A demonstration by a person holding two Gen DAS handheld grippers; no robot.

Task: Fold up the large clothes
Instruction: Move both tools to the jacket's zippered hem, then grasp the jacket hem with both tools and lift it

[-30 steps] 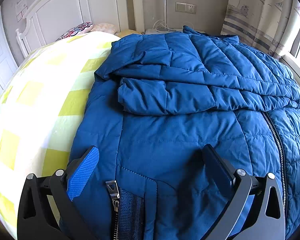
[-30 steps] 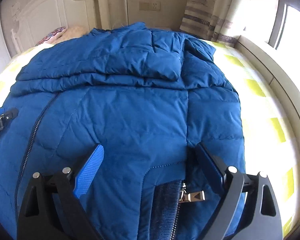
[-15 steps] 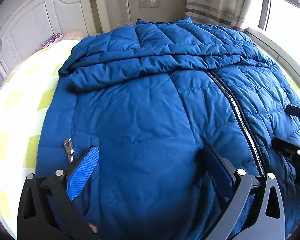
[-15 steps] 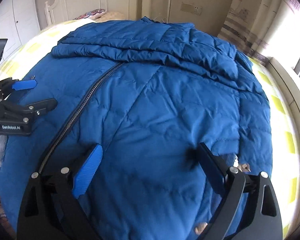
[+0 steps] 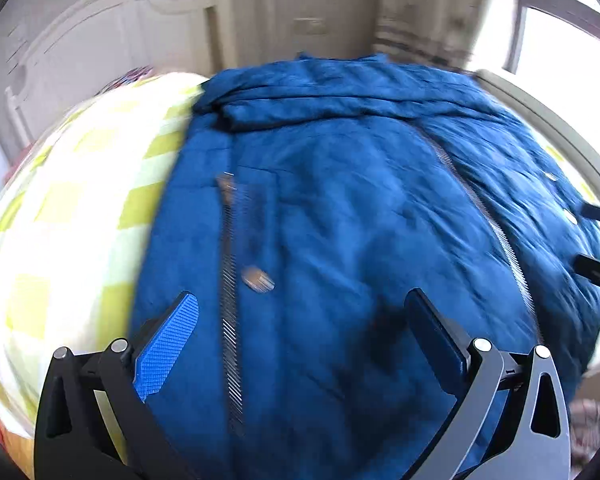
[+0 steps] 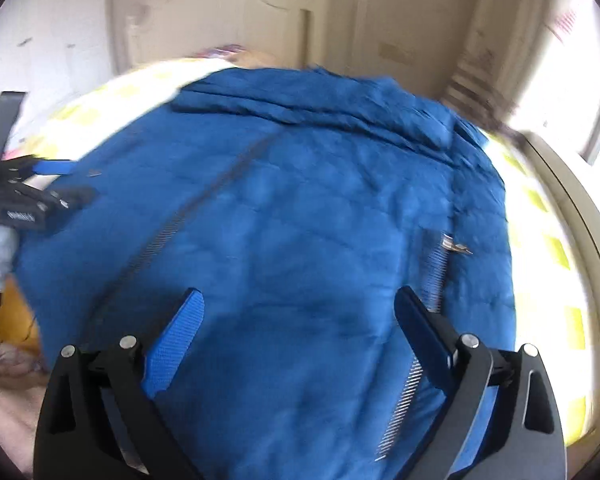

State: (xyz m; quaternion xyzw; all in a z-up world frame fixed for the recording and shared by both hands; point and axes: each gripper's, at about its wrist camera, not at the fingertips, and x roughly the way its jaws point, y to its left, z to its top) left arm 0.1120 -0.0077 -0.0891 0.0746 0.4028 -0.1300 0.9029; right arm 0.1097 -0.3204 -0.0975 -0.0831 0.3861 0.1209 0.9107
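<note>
Blue puffer jacket [image 5: 340,208] is lying spread flat over the bed [image 5: 72,208], covering most of the yellow-and-white checked bedspread; the sleeves [image 5: 332,100] are lying folded across its far end, near the white headboard [image 5: 112,40]. Both views are blurring heavily (fine detail unreadable).

Left gripper [image 5: 300,312] is hovering over the jacket's near left part, jaws spread wide, gripping nothing. A side zipper [image 5: 230,280] is running near-to-far just right of its blue left finger [image 5: 168,344], with a small metal snap [image 5: 258,278] beside it. The main zipper [image 5: 484,216] is running diagonally to the right. The other gripper's dark tips are poking in at the right edge.

Right gripper [image 6: 296,312] is hanging over the jacket's near right part, jaws likewise wide apart and empty. A zipper pull [image 6: 454,244] is sitting far of its dark right finger [image 6: 424,328]. The left gripper [image 6: 40,200] is showing at the left edge, over the jacket's left border. Window [image 6: 572,60] is glaring at far right.
</note>
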